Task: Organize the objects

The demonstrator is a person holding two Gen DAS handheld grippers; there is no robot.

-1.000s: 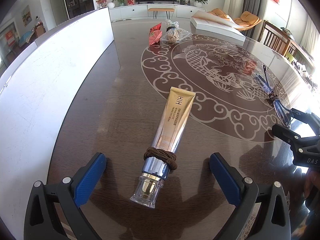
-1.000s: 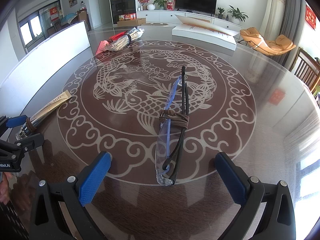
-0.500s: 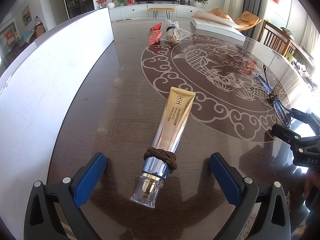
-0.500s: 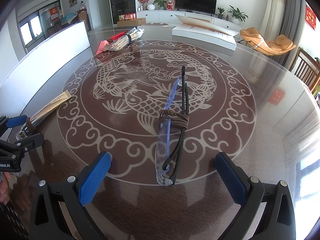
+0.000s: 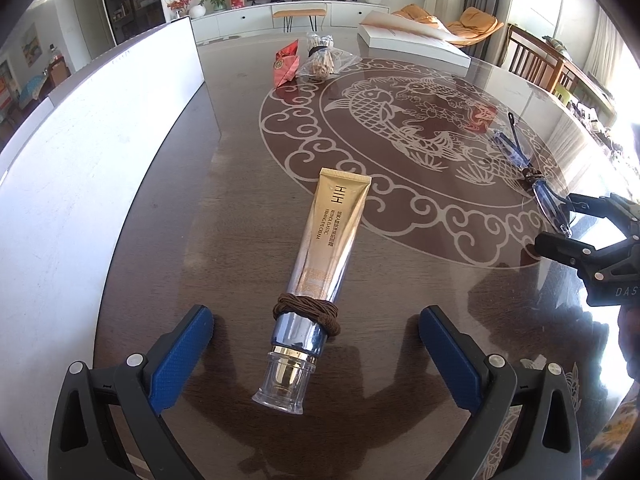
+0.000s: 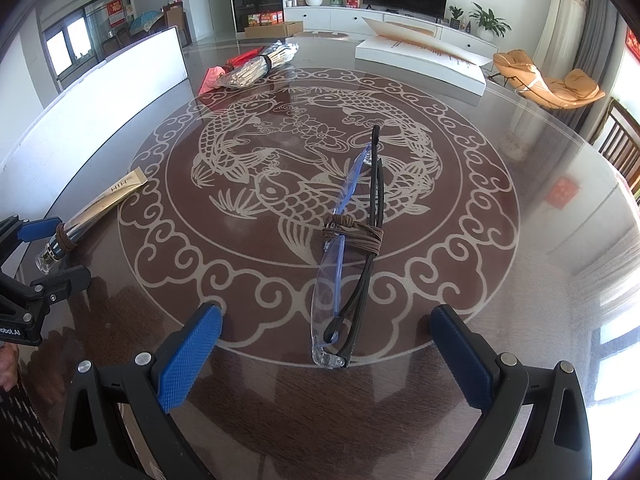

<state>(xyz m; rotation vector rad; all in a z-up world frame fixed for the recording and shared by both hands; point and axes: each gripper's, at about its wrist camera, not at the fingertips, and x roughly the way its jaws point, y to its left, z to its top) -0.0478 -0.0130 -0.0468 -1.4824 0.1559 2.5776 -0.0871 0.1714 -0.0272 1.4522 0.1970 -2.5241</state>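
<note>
Left gripper (image 5: 316,356): jaws spread wide, nothing held, poised low over the counter (image 5: 224,216). An eye cream tube (image 5: 328,248) is seen lying flat between the two blue pads, clear cap toward the gripper, gold crimped end pointing away and slightly right. A brown cord (image 5: 306,314) is wound around the tube just above the cap. The tube's long axis runs nearly along the gripper's line of approach, so the jaws would close across its width near the cap.

Right gripper (image 6: 326,350): likewise wide open and empty. Folded eyeglasses (image 6: 346,256), blue-tinted lenses with dark temples, are noted lying directly ahead, long axis pointing away from the gripper, near end between the pads. A second brown cord (image 6: 354,232) binds them at mid-length.

Each item is nearer to its own gripper; tube left, eyeglasses right, well apart.

Judgement: neither item grasped yet; a straight closure on each appears feasible. The smooth tube may roll when pinched.

A red packet (image 5: 286,64) and a bagged bundle (image 5: 320,62) are recorded at the far side.
</note>
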